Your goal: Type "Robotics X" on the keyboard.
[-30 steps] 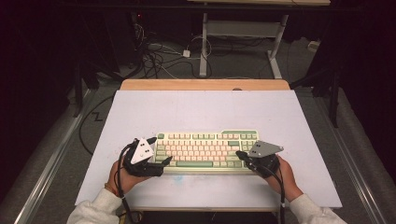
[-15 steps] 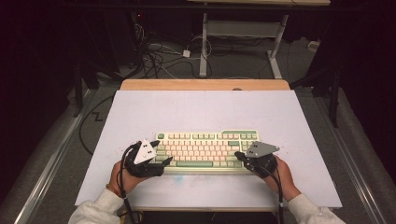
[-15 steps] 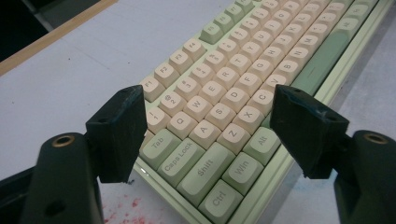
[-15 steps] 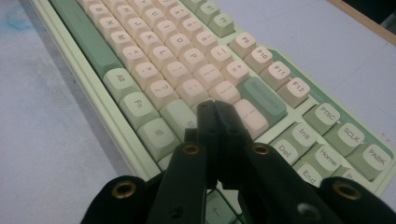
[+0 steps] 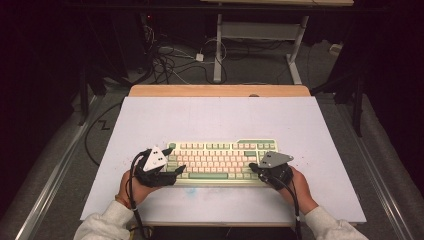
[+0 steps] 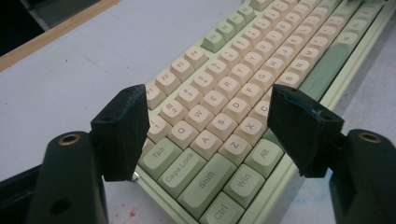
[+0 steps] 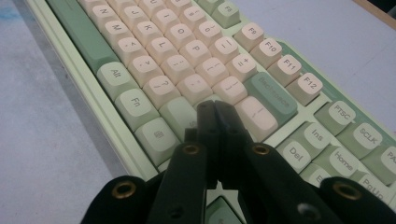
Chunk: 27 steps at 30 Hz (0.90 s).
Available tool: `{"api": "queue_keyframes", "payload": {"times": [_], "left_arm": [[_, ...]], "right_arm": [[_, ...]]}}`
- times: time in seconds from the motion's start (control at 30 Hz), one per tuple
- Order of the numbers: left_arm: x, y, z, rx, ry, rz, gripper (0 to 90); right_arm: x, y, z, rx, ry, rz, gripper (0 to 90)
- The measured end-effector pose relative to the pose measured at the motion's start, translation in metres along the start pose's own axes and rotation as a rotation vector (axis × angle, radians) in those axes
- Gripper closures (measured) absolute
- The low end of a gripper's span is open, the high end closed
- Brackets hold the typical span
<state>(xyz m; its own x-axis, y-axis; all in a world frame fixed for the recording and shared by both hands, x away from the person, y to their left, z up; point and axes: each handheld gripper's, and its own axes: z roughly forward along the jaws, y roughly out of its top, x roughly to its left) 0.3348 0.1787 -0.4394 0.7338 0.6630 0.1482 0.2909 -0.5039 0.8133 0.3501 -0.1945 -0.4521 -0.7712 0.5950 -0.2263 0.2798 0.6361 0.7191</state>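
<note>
left gripper (image 6: 208,126) jaws spread, just been closing in, straddling left end of cream-and-green mechanical keyboard (image 5: 222,160), pads not pressing it. right gripper (image 7: 215,109) jaws pressed together, tip over right-end keys. keyboard lying on pale lilac table mat (image 5: 215,117), near edge.

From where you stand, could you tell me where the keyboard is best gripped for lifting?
Probably by its two short ends, one gripper from each side: the keyboard lies flat and long, too deep for one grip. The left gripper already straddles its left end, jaws just closing; the right gripper is shut.
</note>
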Motion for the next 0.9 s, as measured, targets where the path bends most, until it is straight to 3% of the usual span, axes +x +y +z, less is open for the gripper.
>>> {"api": "queue_keyframes", "payload": {"times": [0.07,0.33,0.4,0.9], "left_arm": [[0.001,0.000,0.000,-0.002,0.004,-0.002,24.9],[0.002,0.003,0.000,-0.009,0.010,-0.004,24.7],[0.002,0.004,0.001,-0.008,0.013,0.001,21.2],[0.004,0.013,0.003,-0.028,0.011,0.013,20.9]], "right_arm": [[0.000,0.001,0.000,0.003,0.001,-0.009,90.0],[0.000,0.000,0.000,0.006,-0.003,-0.002,90.0],[0.000,0.000,0.000,0.007,-0.002,-0.009,90.0],[-0.001,-0.001,0.000,0.015,-0.002,-0.004,90.0]]}}
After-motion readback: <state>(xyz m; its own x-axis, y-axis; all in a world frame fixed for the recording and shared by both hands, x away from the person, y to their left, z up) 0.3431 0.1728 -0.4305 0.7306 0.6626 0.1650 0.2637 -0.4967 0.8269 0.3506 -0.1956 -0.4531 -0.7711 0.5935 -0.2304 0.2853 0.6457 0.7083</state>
